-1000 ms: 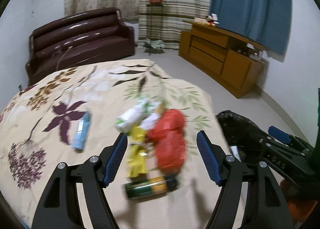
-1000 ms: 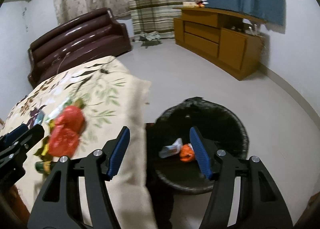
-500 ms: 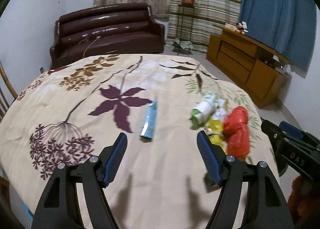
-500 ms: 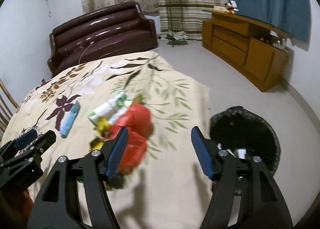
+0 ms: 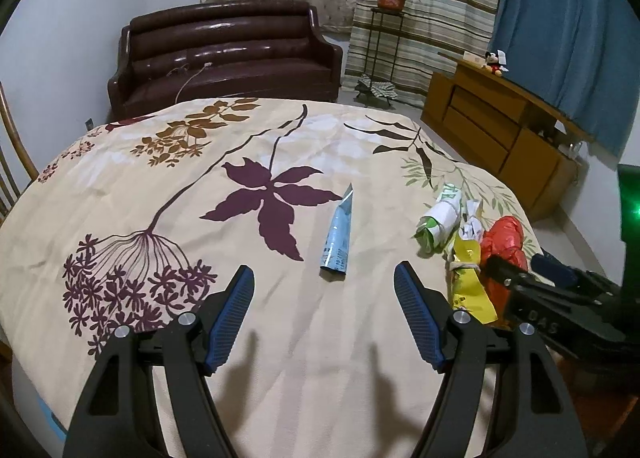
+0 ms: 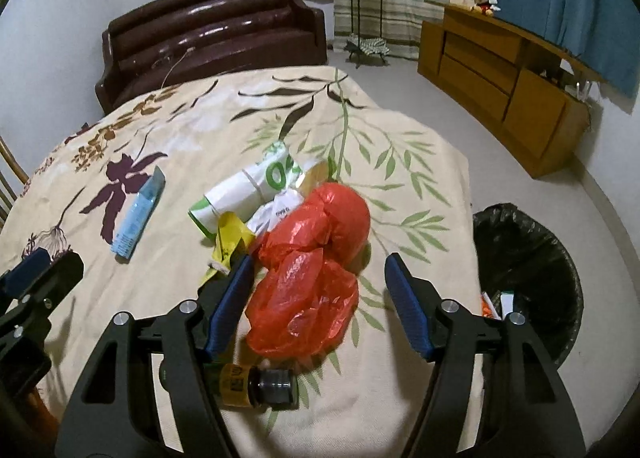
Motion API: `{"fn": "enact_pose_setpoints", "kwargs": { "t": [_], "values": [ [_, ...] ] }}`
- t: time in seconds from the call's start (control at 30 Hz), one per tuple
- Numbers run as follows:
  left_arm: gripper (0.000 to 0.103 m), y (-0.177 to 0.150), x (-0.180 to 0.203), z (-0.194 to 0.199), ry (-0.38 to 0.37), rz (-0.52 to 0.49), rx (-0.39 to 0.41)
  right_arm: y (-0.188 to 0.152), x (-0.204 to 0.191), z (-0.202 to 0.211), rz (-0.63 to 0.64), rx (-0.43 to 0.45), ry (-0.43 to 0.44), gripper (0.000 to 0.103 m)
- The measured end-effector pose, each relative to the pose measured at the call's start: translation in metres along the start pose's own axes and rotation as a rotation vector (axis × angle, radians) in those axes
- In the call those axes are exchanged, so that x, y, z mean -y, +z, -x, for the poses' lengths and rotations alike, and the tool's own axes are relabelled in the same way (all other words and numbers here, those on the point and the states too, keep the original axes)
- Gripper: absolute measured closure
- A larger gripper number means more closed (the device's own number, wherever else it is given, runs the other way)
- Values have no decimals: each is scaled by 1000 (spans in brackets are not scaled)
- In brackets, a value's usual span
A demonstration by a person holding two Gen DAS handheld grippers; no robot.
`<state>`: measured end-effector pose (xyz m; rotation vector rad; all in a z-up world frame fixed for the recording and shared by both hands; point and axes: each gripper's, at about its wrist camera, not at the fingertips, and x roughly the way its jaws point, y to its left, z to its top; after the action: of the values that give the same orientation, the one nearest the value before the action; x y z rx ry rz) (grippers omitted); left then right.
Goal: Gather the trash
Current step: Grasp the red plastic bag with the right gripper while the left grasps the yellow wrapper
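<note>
We see a table under a cream floral cloth point(image 5: 168, 226). On it lie a light blue tube point(image 5: 339, 236), a white-and-green roll point(image 6: 248, 188), a yellow wrapper point(image 6: 230, 236), a crumpled red plastic bag point(image 6: 316, 270) and a small bottle point(image 6: 256, 384) on its side. The tube lies apart; the rest are heaped together near the cloth's right edge.

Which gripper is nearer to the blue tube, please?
Left. The left gripper points at the blue tube just ahead; the right gripper hovers over the red bag, farther off.

Left claw point(image 5: 324, 286) jaws apart, right claw point(image 6: 318, 278) jaws just closing, nothing gripped
</note>
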<state>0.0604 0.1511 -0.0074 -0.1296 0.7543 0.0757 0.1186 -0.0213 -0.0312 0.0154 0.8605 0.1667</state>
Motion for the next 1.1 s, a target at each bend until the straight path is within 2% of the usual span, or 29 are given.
{"fn": "enact_pose_setpoints", "kwargs": {
  "t": [0.13,0.23,0.67,0.93,1.1],
  "values": [
    [33,1,3,-2,-16,-4,-2,-3,-2,-6,8,-27,15,66],
    [33,2,7,-4,-31,-7,-5,-4,-3,-5,14,-21,19,70],
    [33,7,48,-15,-119,-53,-37,-3,23,20,-4,38,-16,72],
    [33,8,77,-36,-153,-109,-105,-11,53,22,-59,39,-24,72],
    [44,6,86,-50,-155,-135,-163,-13,66,22,-84,43,-18,72]
  ]
}}
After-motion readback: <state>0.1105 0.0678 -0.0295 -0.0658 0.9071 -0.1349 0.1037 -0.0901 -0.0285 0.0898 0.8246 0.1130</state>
